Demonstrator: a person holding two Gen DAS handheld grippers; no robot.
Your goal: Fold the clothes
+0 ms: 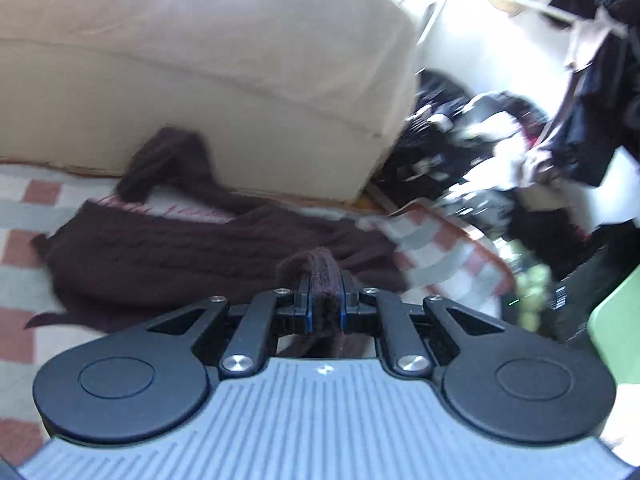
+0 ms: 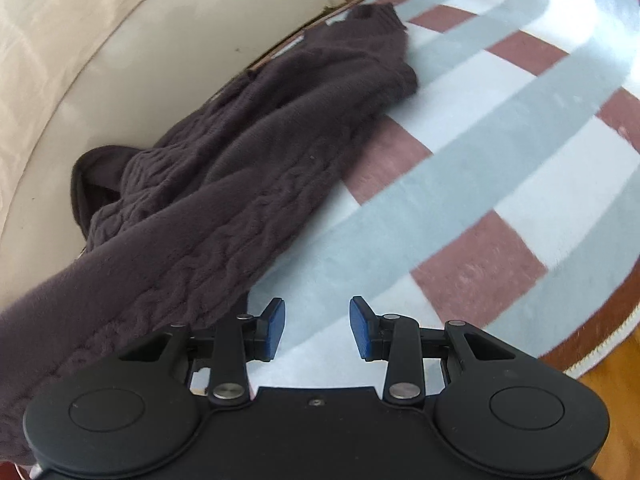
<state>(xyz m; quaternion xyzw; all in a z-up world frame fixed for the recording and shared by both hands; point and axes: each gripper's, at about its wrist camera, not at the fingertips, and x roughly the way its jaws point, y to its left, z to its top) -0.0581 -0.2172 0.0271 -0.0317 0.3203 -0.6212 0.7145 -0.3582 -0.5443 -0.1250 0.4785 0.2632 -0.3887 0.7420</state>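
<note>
A dark maroon cable-knit sweater (image 1: 168, 248) lies crumpled on a checked rug (image 1: 432, 248), against the base of a beige sofa (image 1: 200, 80). My left gripper (image 1: 324, 300) is shut on a ribbed edge of the sweater, which bunches up between the blue pads. In the right wrist view the sweater (image 2: 224, 168) stretches from the lower left to the upper middle, with a ribbed cuff at its far end. My right gripper (image 2: 317, 328) is open and empty, just above the rug (image 2: 480, 140), to the right of the sweater's near edge.
The beige sofa (image 2: 80, 40) borders the rug on the left. A pile of dark clothes and bags (image 1: 500, 152) lies to the right of the sofa. A green object (image 1: 616, 320) is at the right edge. Wooden floor (image 2: 608, 392) shows beyond the rug's rim.
</note>
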